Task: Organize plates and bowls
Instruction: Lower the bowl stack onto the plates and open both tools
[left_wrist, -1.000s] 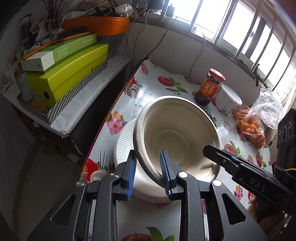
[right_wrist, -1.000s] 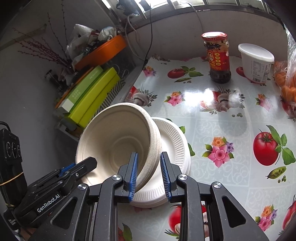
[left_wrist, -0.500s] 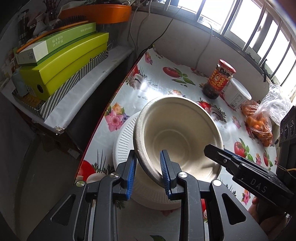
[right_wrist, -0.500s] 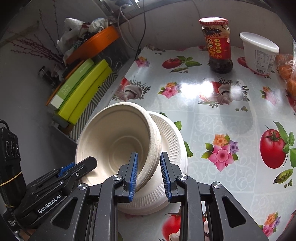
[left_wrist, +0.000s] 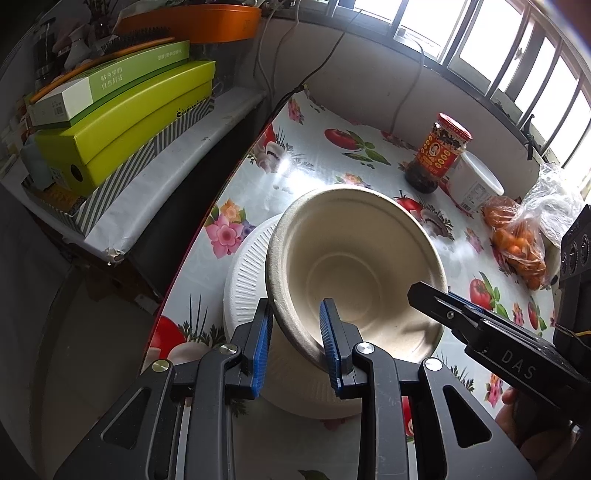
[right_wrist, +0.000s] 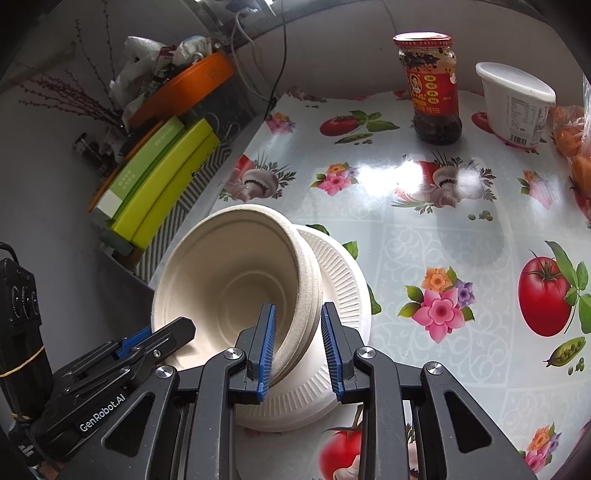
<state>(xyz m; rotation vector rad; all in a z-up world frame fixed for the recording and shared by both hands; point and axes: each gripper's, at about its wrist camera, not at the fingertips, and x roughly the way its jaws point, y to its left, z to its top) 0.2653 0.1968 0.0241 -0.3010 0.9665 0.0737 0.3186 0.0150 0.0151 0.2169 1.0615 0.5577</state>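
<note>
I hold a claw in each hand, both angled steeply down at the table (right_wrist: 424, 240) from the near side. My left gripper (left_wrist: 295, 339) pinches the near left rim of the stack of bowls (left_wrist: 354, 266), one blue pad outside the wall and one inside. My right gripper (right_wrist: 297, 343) pinches the opposite rim the same way, its jaws narrowed on the layered edges. The bowls (right_wrist: 229, 280) tilt between the two claws, their base low over the ribbed white plates (right_wrist: 343, 280) that lie near the table's left edge. Whether the base touches the plates (left_wrist: 247, 273) I cannot tell.
</note>
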